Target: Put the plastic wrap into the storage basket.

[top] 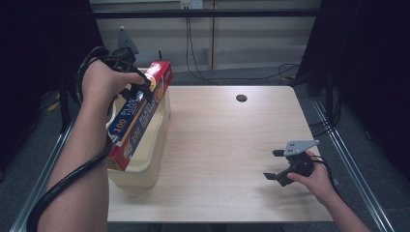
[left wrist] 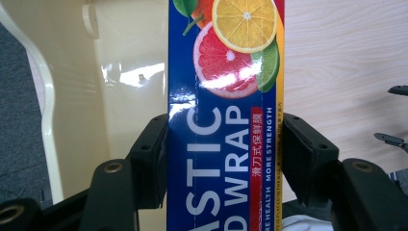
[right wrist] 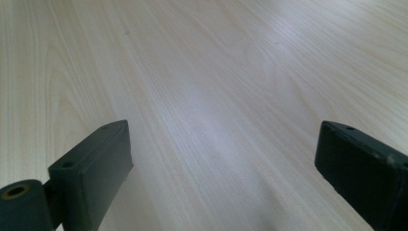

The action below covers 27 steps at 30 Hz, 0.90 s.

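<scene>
The left gripper (top: 140, 89) clamps a long plastic wrap box (top: 138, 116), tilted above a cream bin (top: 152, 154) at the table's (top: 227, 145) left edge; the box's lower end hides part of the bin; the right gripper (top: 274, 164) rests low, jaws spread wide, empty; dark room beyond.

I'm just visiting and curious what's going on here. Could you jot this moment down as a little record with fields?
Held thing: plastic wrap box, blue and red, with citrus fruit pictured on it
Held by: left gripper, jaws shut on the box's two sides
Box position: tilted, over the cream bin
Bin position: left edge of the wooden table
Other hand: right gripper, jaws open with nothing between them, low over the table's right side
</scene>
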Each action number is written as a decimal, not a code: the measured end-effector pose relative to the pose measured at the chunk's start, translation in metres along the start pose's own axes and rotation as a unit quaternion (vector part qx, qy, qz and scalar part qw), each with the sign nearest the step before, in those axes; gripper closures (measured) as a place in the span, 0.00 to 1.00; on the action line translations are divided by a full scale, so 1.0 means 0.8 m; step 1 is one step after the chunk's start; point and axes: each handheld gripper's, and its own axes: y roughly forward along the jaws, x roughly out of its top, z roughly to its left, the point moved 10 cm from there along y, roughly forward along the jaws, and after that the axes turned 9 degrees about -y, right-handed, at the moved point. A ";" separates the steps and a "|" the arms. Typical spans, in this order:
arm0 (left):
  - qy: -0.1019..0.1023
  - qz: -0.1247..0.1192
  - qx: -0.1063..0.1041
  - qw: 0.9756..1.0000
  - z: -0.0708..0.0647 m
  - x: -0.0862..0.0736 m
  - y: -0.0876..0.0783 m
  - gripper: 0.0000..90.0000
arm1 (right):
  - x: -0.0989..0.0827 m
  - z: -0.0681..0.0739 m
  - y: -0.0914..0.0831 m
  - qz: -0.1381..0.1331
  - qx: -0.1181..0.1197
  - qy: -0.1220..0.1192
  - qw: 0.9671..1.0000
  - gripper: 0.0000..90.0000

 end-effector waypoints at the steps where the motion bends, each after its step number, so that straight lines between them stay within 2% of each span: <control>1: 0.000 -0.001 -0.001 1.000 0.001 0.000 -0.001 0.46 | 0.000 0.000 0.000 0.000 -0.001 0.000 1.000 0.06; 12: -0.005 -0.007 0.006 1.000 0.010 0.001 -0.008 0.46 | 0.001 -0.001 0.000 -0.001 -0.003 0.000 1.000 0.06; 17: -0.014 -0.010 0.007 1.000 0.016 0.001 -0.012 0.46 | 0.001 -0.001 -0.001 -0.002 -0.004 0.001 1.000 0.06; 27: -0.024 -0.009 0.013 1.000 0.025 -0.001 -0.009 0.46 | 0.002 0.000 0.000 -0.002 -0.002 0.001 1.000 0.06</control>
